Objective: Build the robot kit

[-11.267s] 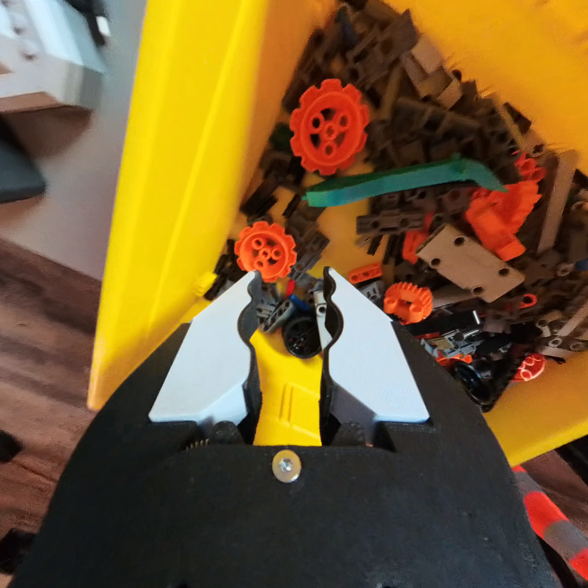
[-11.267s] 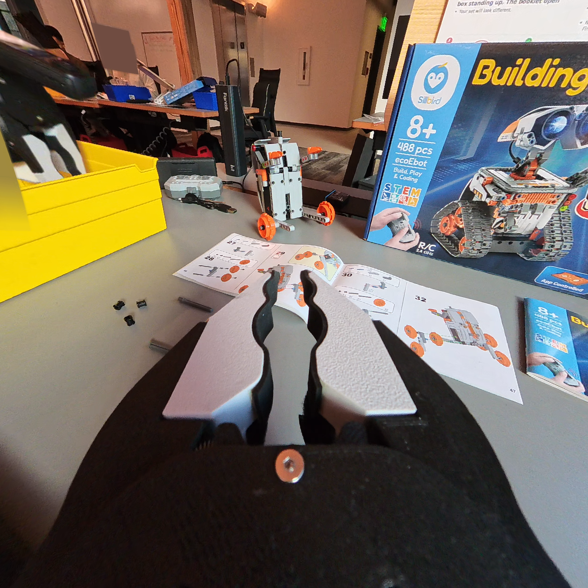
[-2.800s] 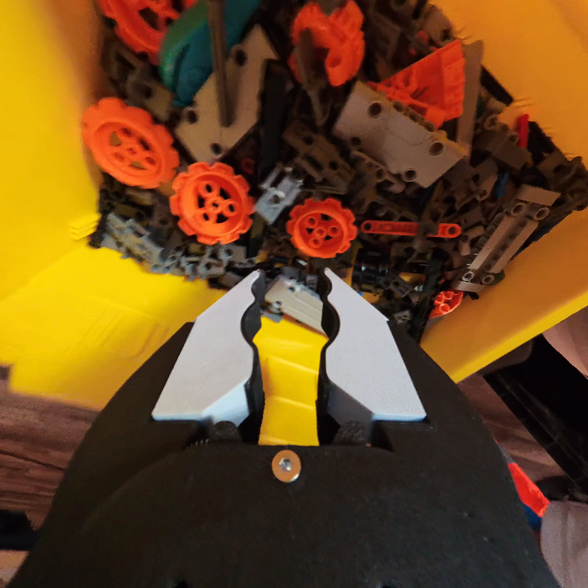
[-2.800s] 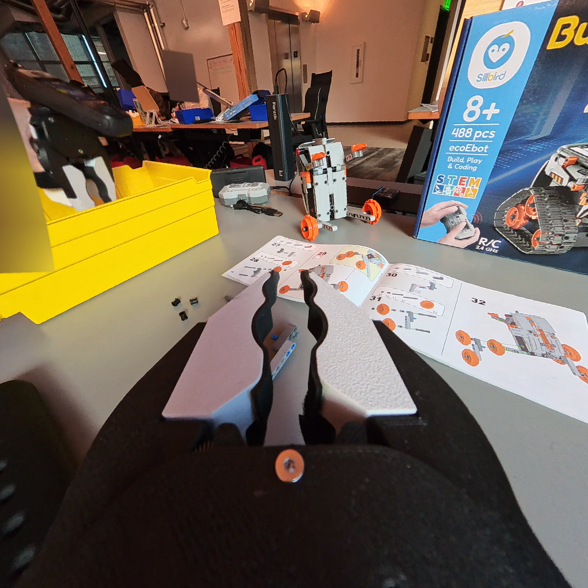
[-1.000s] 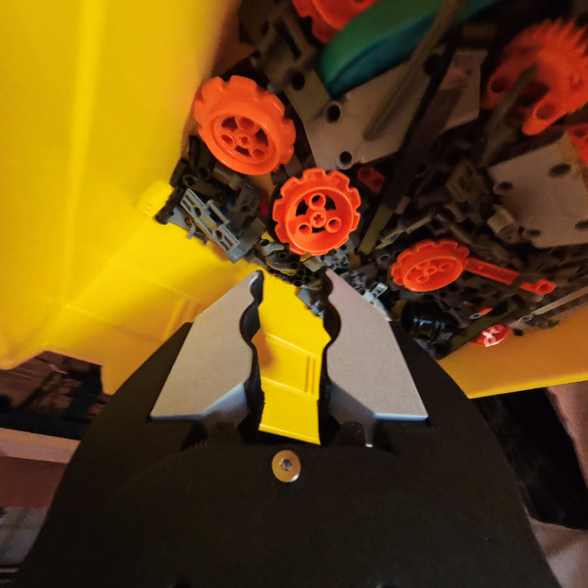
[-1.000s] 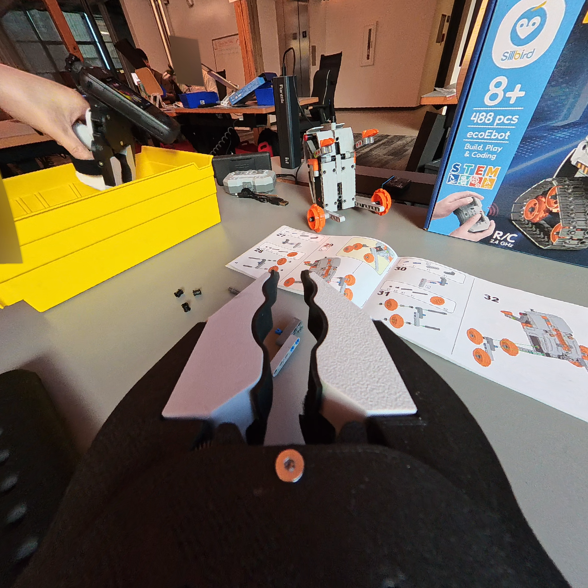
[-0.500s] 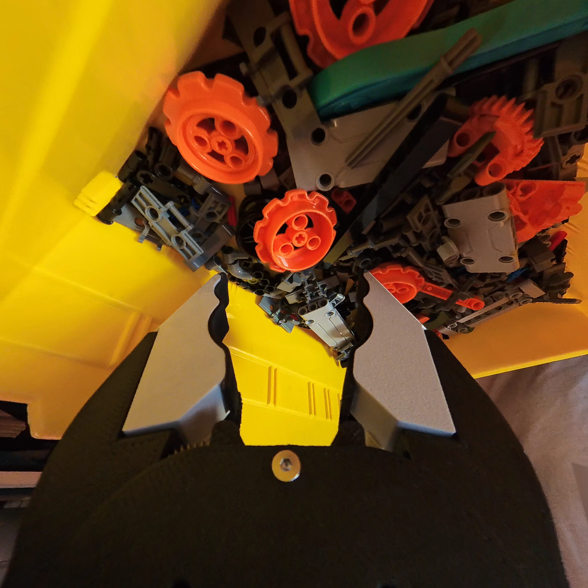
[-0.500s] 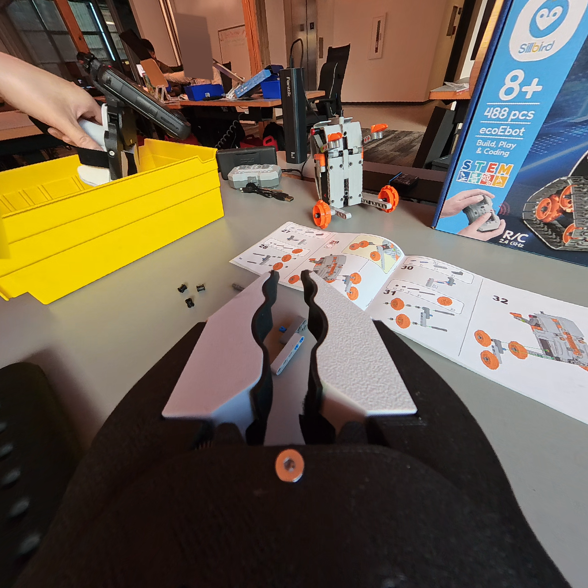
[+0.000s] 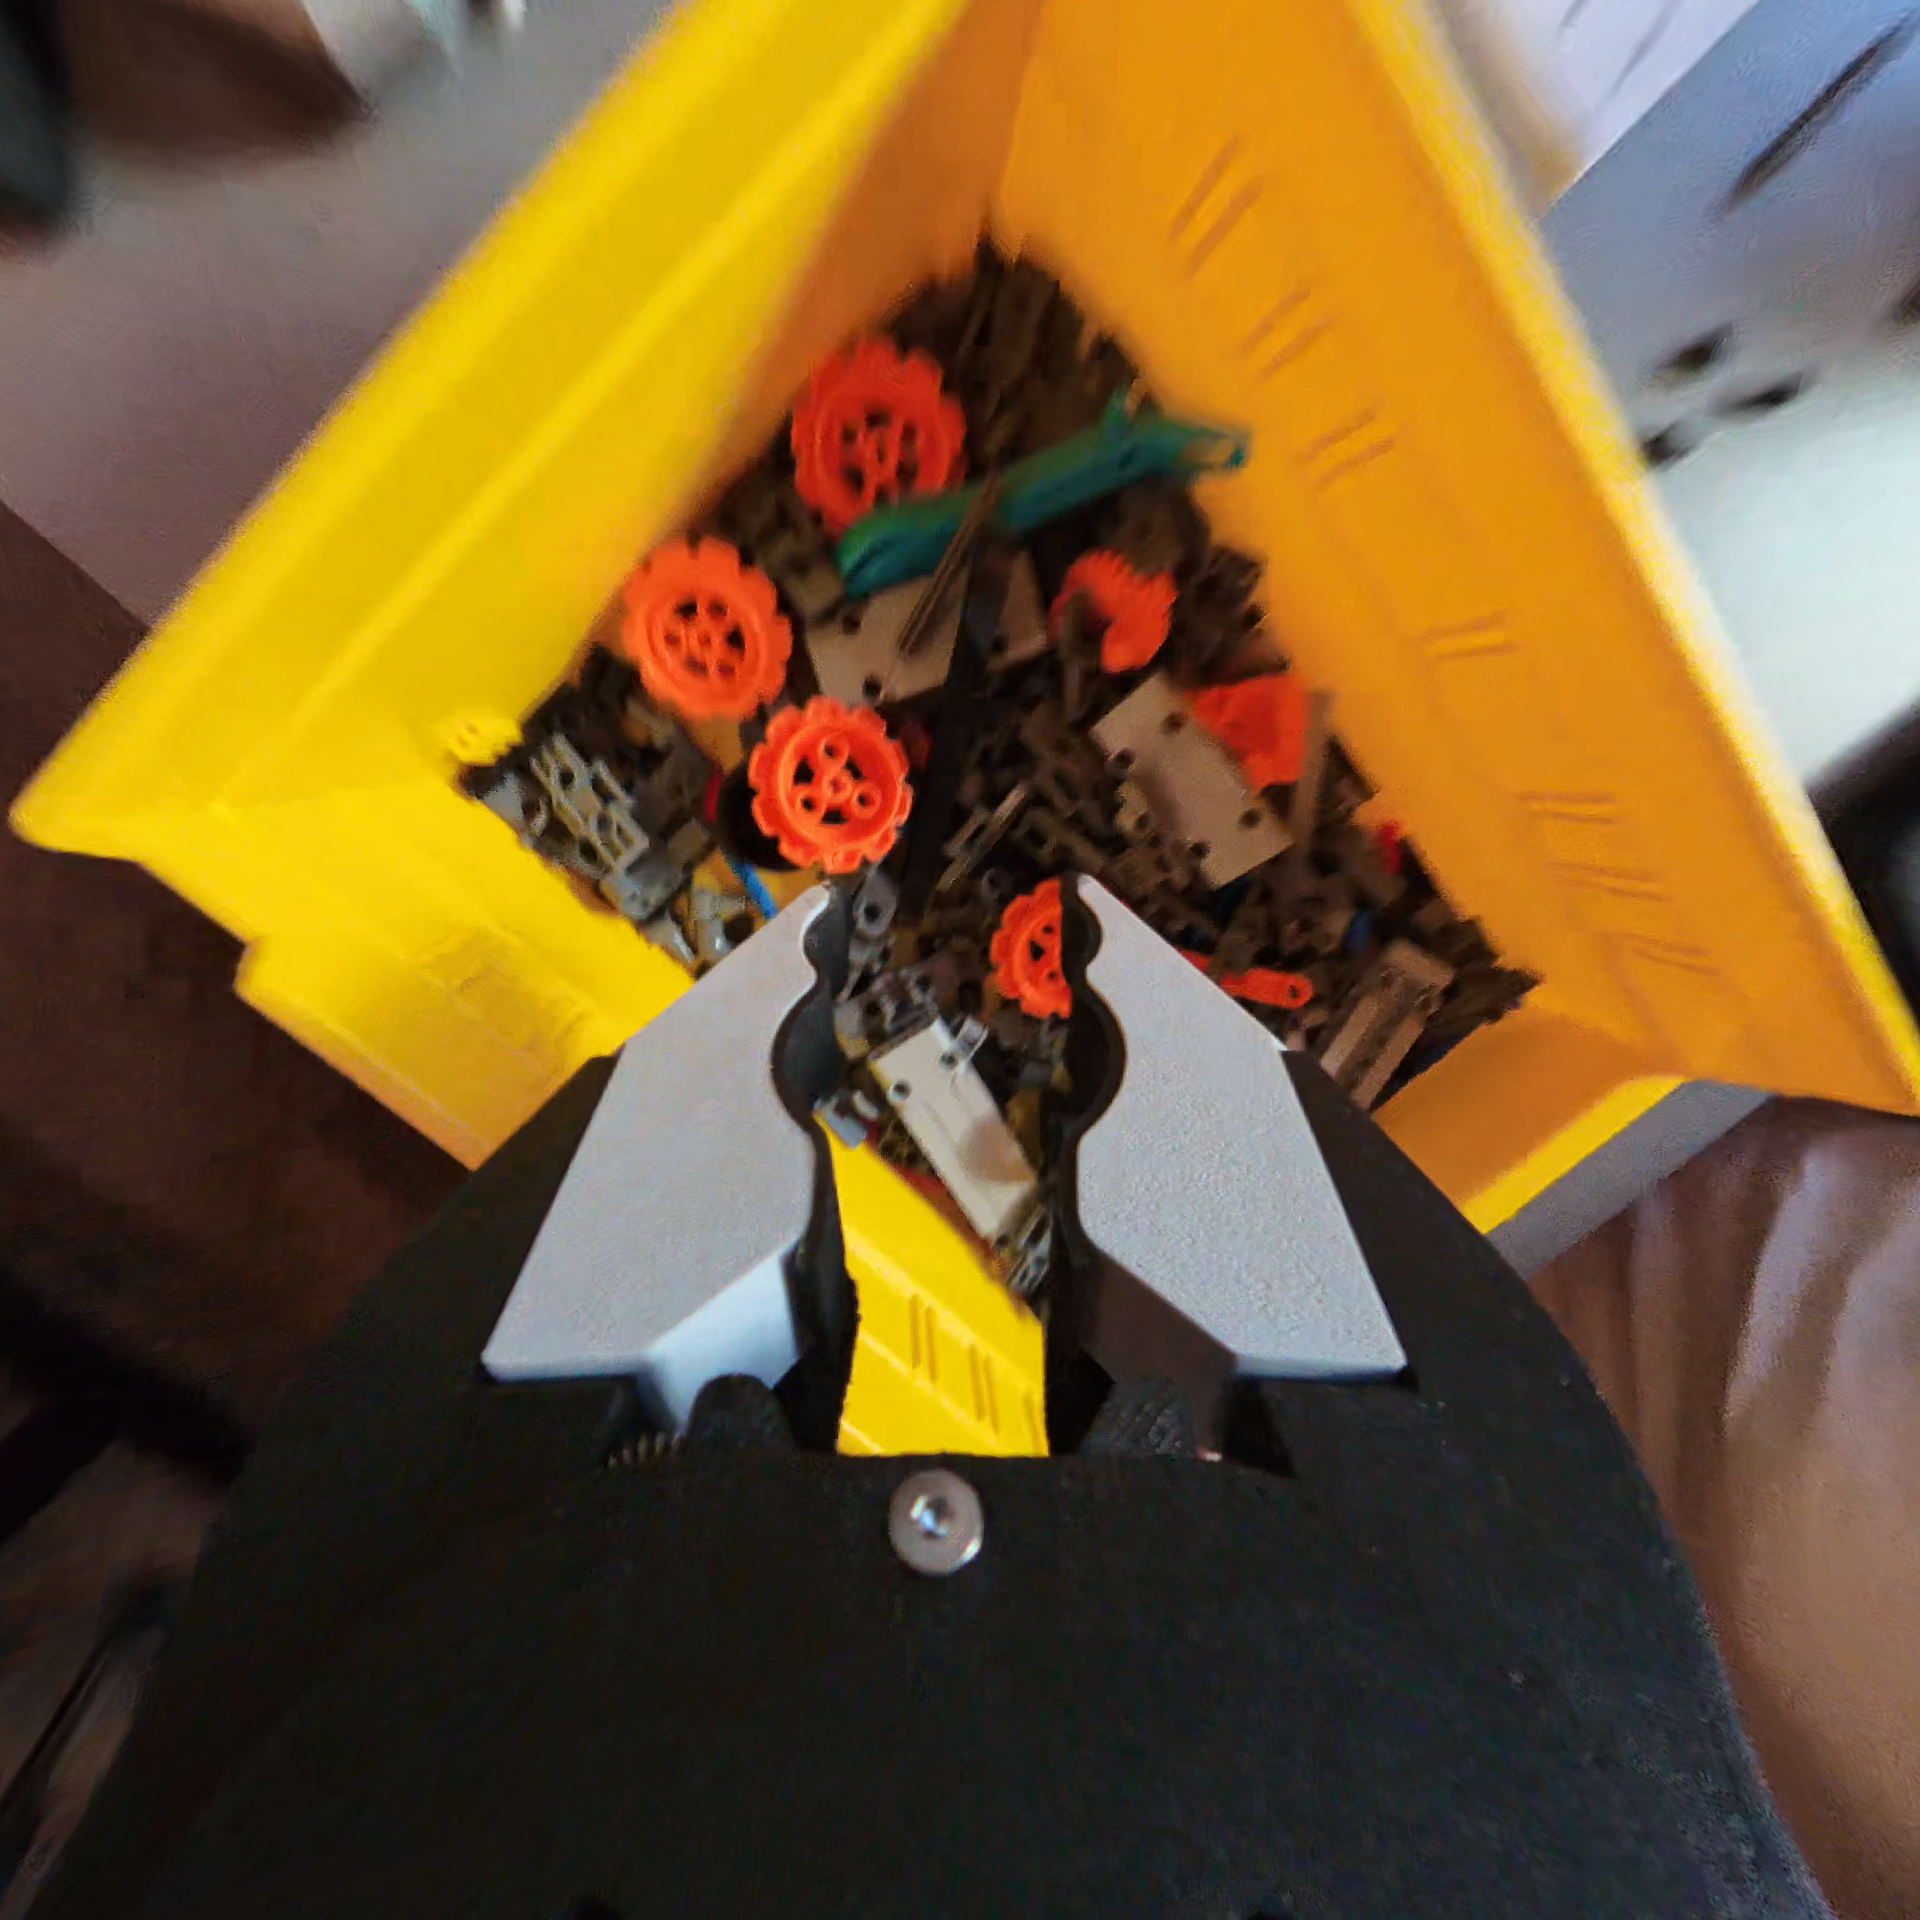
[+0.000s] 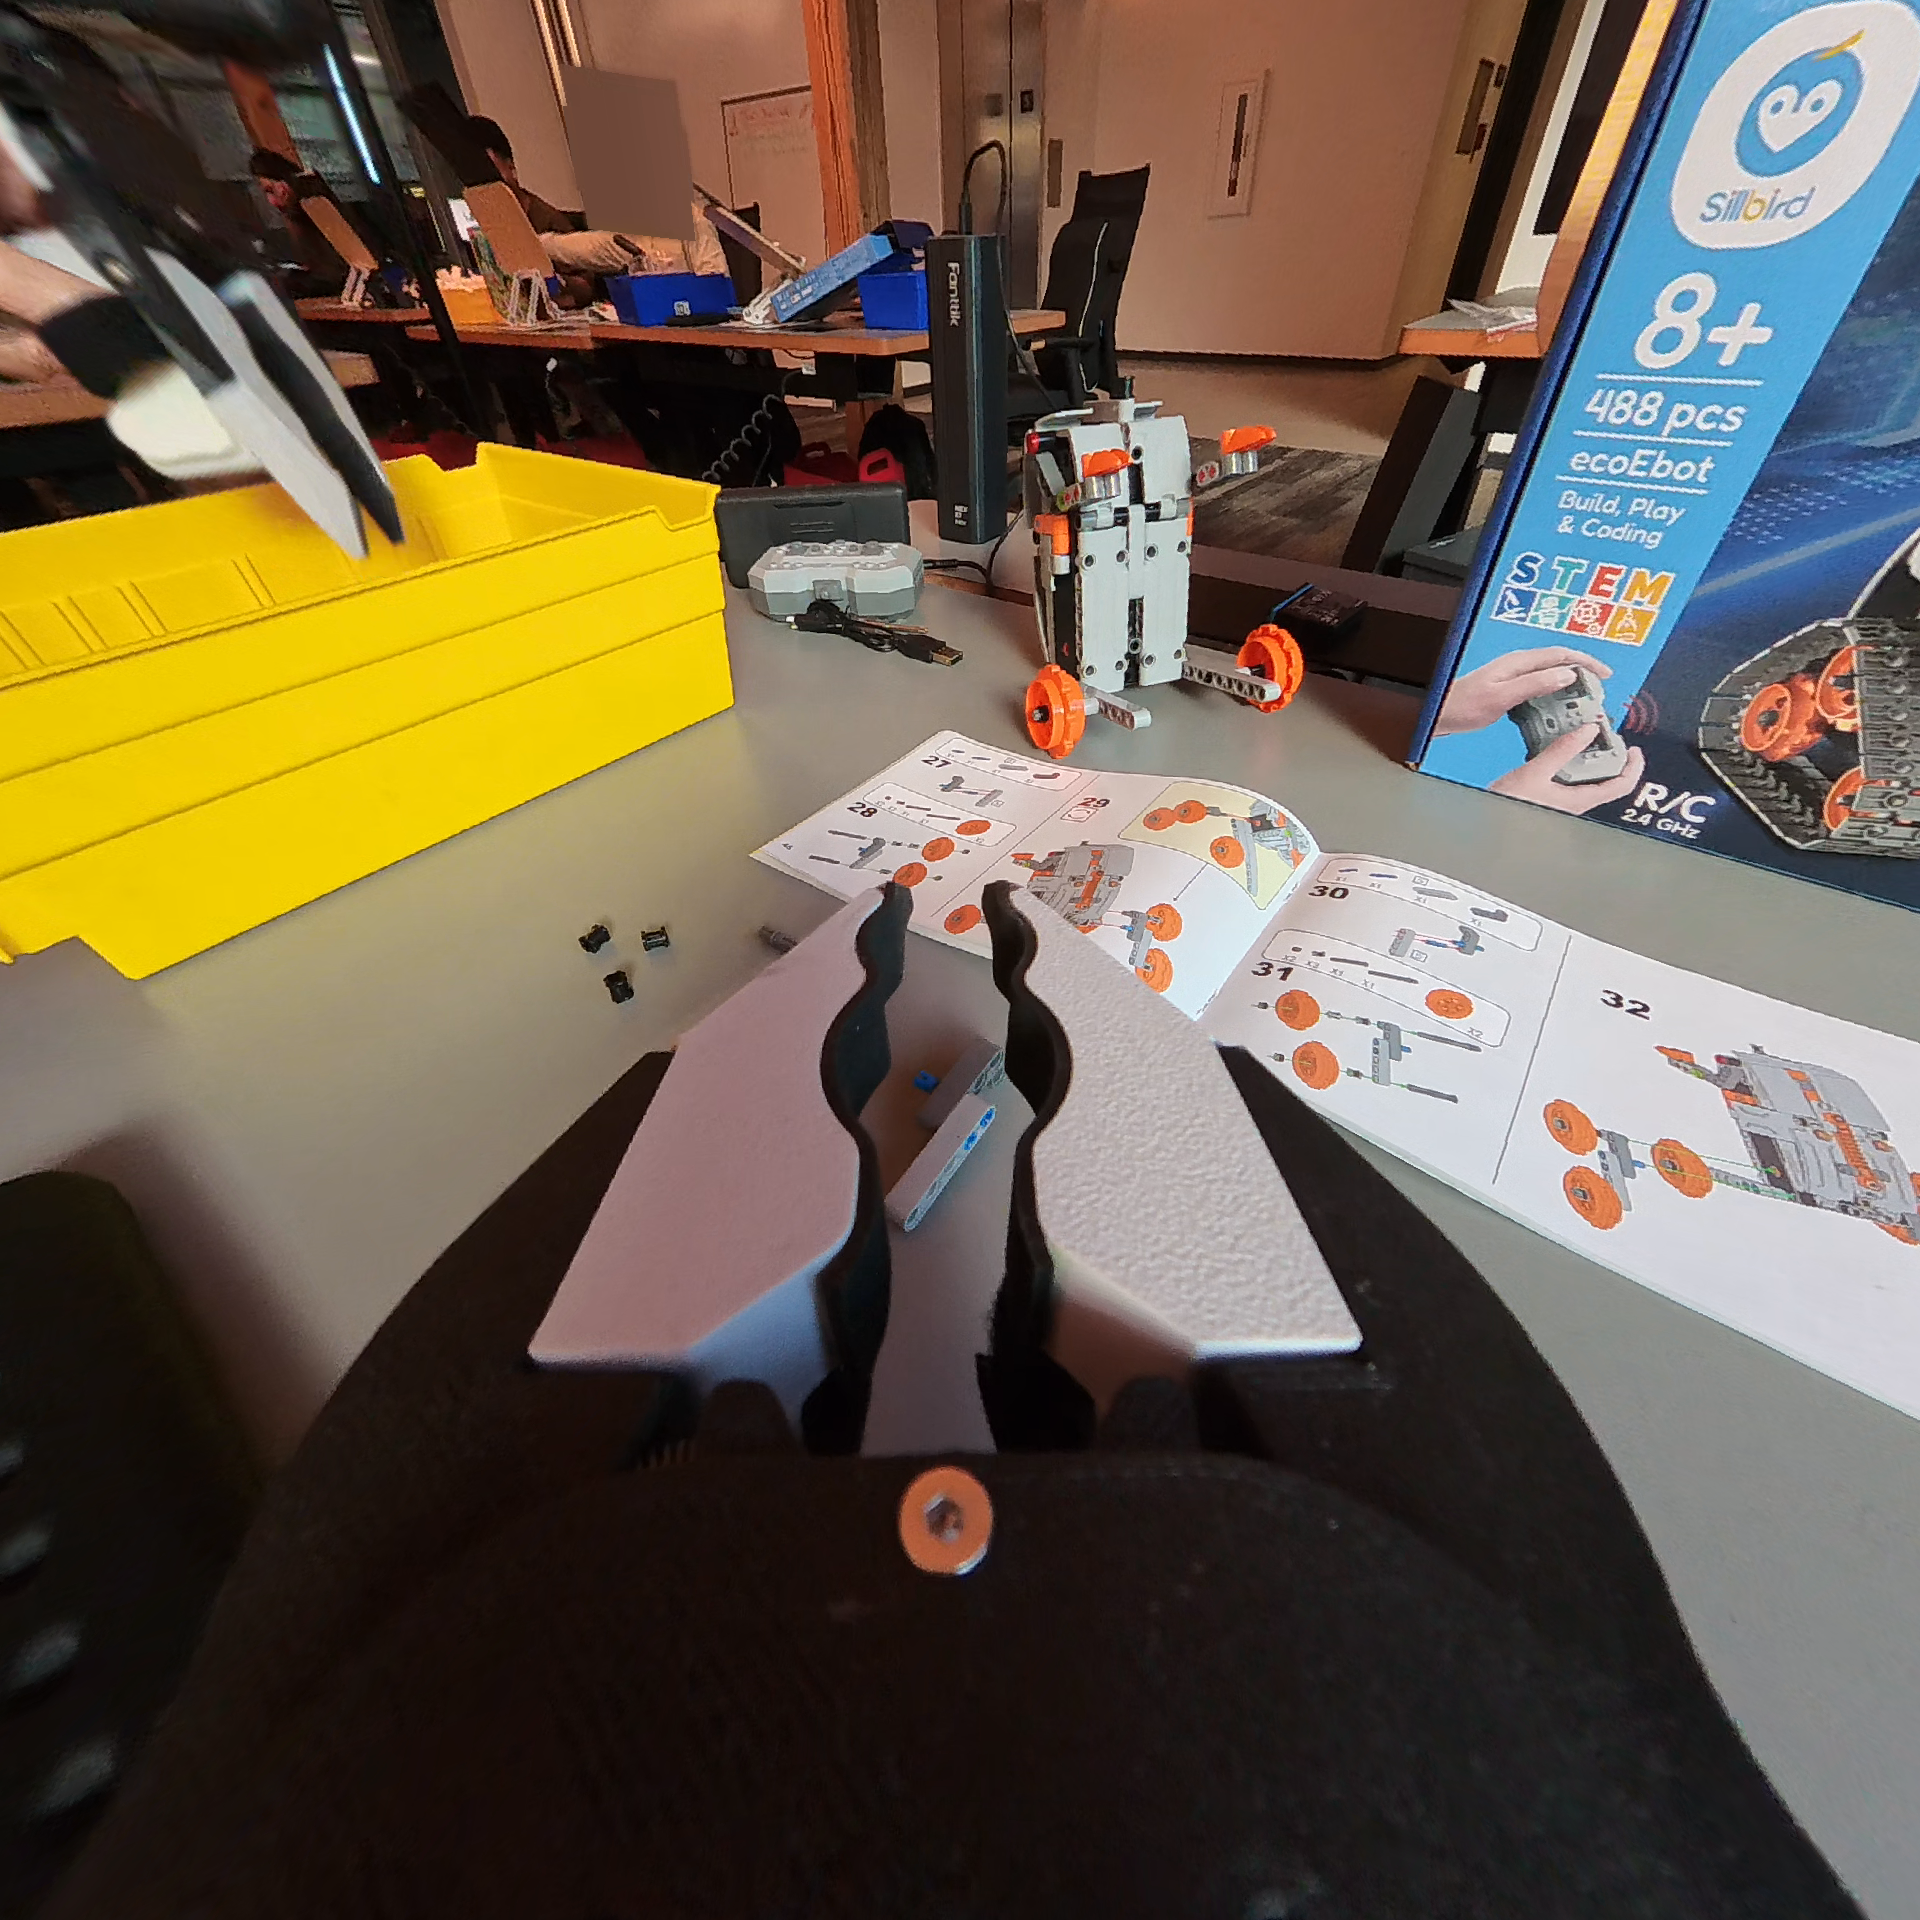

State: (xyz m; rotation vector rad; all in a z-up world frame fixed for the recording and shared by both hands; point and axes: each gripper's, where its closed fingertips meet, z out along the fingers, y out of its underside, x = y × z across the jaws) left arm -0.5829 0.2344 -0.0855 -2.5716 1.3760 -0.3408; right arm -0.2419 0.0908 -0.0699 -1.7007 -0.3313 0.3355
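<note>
Left tool [image 9: 945, 914], clear of the yellow bin [image 9: 436, 499], pinching a grey brick [image 9: 951, 1117] off-centre: it may twist free; right tool [image 10: 945, 904] slightly spread over grey beams [image 10: 951, 1127] on the tabletop [image 10: 416, 1039].

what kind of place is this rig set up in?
Looks like a shared office or maker workspace: long desks with office chairs behind, and a grey worktable holding a yellow parts bin, a half-built toy robot and an open instruction booklet.

My right claw [image 10: 945, 904] hovers, jaws slightly apart, over small grey plastic beams [image 10: 951, 1127] on the grey desk [image 10: 416, 1039].
</note>
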